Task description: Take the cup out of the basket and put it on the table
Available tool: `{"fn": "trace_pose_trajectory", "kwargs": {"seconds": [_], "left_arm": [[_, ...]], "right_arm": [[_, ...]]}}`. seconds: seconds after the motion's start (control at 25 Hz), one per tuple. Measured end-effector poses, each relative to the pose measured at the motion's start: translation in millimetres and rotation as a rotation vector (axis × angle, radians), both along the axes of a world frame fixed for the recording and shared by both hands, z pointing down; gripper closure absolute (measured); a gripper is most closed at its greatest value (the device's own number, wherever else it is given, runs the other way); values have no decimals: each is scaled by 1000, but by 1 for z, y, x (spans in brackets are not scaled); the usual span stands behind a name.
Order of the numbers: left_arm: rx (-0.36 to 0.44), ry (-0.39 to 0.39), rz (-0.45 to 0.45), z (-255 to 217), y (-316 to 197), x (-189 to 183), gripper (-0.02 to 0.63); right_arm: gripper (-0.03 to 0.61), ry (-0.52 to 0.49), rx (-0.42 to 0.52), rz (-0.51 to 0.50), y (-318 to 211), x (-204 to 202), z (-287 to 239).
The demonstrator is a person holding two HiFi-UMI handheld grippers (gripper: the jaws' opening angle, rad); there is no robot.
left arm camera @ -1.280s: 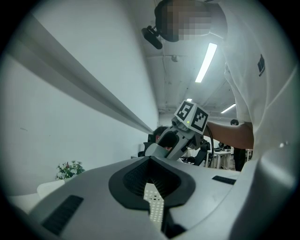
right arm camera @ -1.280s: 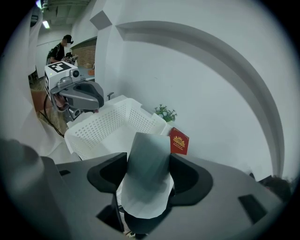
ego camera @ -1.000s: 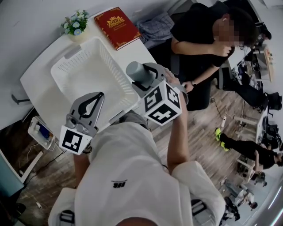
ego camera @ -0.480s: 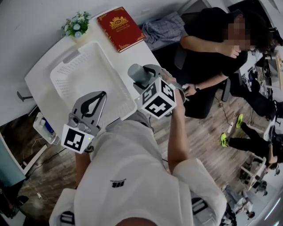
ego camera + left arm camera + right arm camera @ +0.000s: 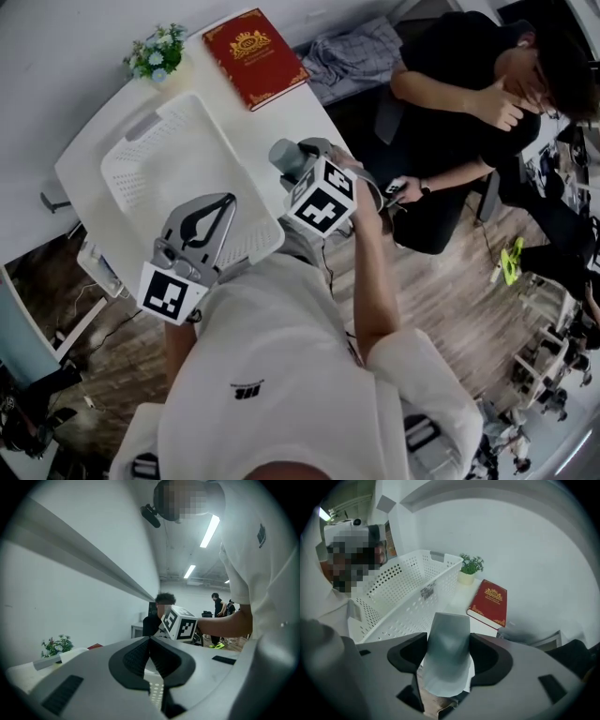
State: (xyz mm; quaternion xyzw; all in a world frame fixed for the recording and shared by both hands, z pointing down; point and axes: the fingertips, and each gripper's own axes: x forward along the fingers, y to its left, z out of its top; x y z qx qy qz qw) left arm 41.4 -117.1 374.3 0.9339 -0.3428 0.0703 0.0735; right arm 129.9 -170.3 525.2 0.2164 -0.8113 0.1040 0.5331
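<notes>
The grey cup [image 5: 287, 157] is sitting between the jaws of the right hand-held gripper [image 5: 447, 644], which is gripping it by its sides and pointing steeply downward. The cup is hanging outside the white perforated basket [image 5: 122, 164], just beside its right-hand wall, over the white bench [image 5: 281, 108]; whether it is touching the bench cannot be told. The left hand-held gripper [image 5: 150, 643] is hovering at the basket's near corner with its jaws closed together on nothing. Beyond the basket, a red book [image 5: 255, 56] and a small potted plant [image 5: 155, 54] are resting on the bench.
</notes>
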Motion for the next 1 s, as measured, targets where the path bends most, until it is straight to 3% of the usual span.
{"fn": "trace_pose_trajectory", "kwargs": {"seconds": [0.44,1.0], "left_arm": [[-51,-45,-26,12,-2,1,603],[-79,-39,27,24,-10,21,603]], "right_arm": [[282,52,-80,-24,-7,3,54],[282,66,-151,-32,-15,1,102]]}}
